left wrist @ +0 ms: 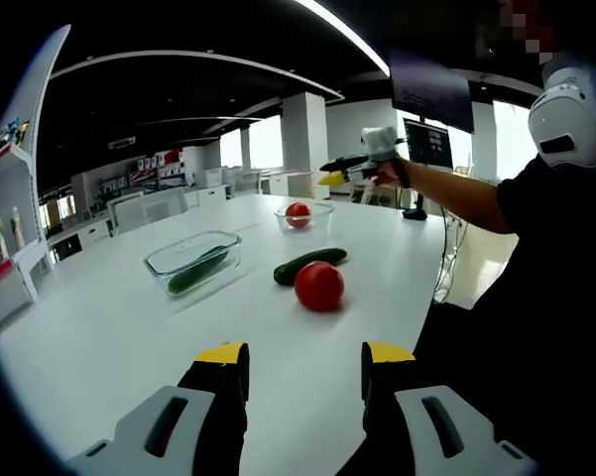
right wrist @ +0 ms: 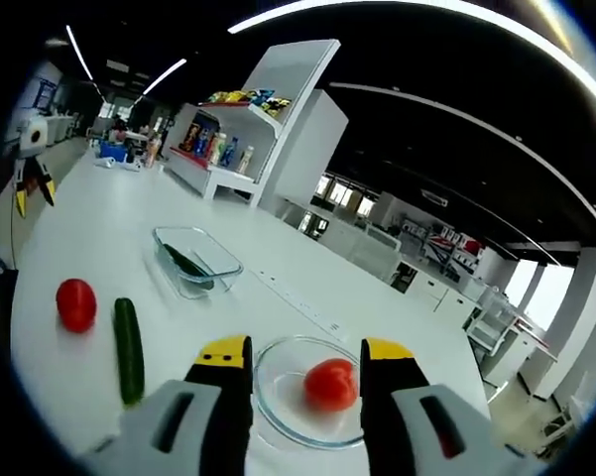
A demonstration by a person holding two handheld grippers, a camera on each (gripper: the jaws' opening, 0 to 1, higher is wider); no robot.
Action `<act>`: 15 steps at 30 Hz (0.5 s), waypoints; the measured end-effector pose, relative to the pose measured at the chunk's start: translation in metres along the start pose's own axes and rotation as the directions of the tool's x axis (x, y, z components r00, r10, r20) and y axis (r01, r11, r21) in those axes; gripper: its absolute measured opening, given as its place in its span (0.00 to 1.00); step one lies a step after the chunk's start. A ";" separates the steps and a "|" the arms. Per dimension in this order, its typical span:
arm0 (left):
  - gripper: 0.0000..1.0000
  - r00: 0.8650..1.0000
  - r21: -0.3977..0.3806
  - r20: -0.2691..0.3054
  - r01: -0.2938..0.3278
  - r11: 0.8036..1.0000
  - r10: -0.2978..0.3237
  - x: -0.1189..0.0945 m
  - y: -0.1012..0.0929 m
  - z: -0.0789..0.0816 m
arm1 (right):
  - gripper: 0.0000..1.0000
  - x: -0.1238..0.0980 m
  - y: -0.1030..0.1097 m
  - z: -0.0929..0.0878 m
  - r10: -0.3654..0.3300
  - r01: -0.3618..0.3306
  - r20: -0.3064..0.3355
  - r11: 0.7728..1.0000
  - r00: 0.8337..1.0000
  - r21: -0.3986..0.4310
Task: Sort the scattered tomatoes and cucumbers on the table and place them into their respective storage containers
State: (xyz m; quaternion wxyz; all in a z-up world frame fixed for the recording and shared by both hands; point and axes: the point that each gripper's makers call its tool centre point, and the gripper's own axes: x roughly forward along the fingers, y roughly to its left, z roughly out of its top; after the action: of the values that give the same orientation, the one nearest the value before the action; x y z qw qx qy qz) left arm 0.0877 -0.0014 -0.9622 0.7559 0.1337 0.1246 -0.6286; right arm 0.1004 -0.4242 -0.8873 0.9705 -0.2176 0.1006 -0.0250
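Both grippers, left [left wrist: 304, 359] and right [right wrist: 305, 355], have jaws wide and empty, since one loose tomato [left wrist: 319, 286] and cucumber [left wrist: 309, 265] still sit unsorted on the surface [left wrist: 99, 337].

I count two tomatoes [left wrist: 319, 286] [left wrist: 298, 211], two cucumbers [left wrist: 308, 265] [left wrist: 197, 272], two glass containers [left wrist: 192, 262] [left wrist: 304, 217], one table [left wrist: 109, 337].

You won't find any text you can read here. The packages on the white shelf [right wrist: 240, 99] at the upper middle of the right gripper view are too small and blurred for you to make out.
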 end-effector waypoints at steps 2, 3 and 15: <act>0.45 1.000 0.000 0.001 0.000 1.000 0.000 0.000 0.000 0.000 | 0.42 -0.004 0.004 0.004 0.007 -0.007 0.010 1.000 1.000 -0.002; 0.45 1.000 0.000 0.000 0.000 1.000 0.000 0.000 0.000 0.000 | 0.42 -0.006 0.006 0.006 0.011 -0.011 0.016 1.000 1.000 0.000; 0.45 1.000 -0.002 0.003 -0.004 1.000 0.004 -0.001 0.002 0.000 | 0.41 -0.034 0.021 0.020 0.029 -0.030 0.066 0.999 0.997 0.014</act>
State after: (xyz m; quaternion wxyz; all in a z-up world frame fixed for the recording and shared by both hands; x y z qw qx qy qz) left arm 0.0893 -0.0002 -0.9622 0.7576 0.1321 0.1239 -0.6271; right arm 0.0715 -0.3940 -0.8726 0.9752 -0.2093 0.0714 -0.0042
